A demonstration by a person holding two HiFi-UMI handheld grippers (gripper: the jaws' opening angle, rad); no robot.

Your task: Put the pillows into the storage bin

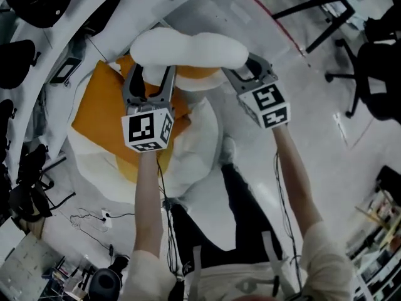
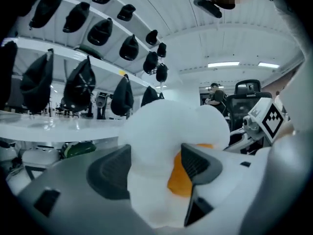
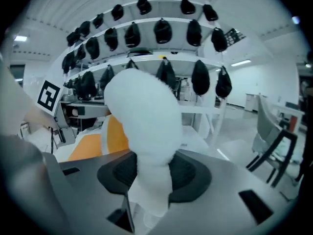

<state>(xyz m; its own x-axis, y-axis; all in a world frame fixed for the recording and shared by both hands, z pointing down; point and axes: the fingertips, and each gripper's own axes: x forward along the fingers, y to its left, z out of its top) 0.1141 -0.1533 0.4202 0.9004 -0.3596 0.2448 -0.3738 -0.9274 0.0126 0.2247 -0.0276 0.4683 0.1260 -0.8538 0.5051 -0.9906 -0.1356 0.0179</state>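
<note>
While both my tongs pinch it, the left tongs (image 1: 150, 75) pressed on one end and the right tongs (image 1: 249, 71) squeezing the other, the white pillow (image 1: 188, 49) hangs bunched between them, up in the air. Beneath the left tongs an orange pillow (image 1: 100, 115) lies on a white heap (image 1: 194, 149).

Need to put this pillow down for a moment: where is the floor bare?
Bare floor lies right of the pillow pile, up to the black chairs. The left is crowded: shelf rack, cables. Straight below lies the orange pillow.
</note>
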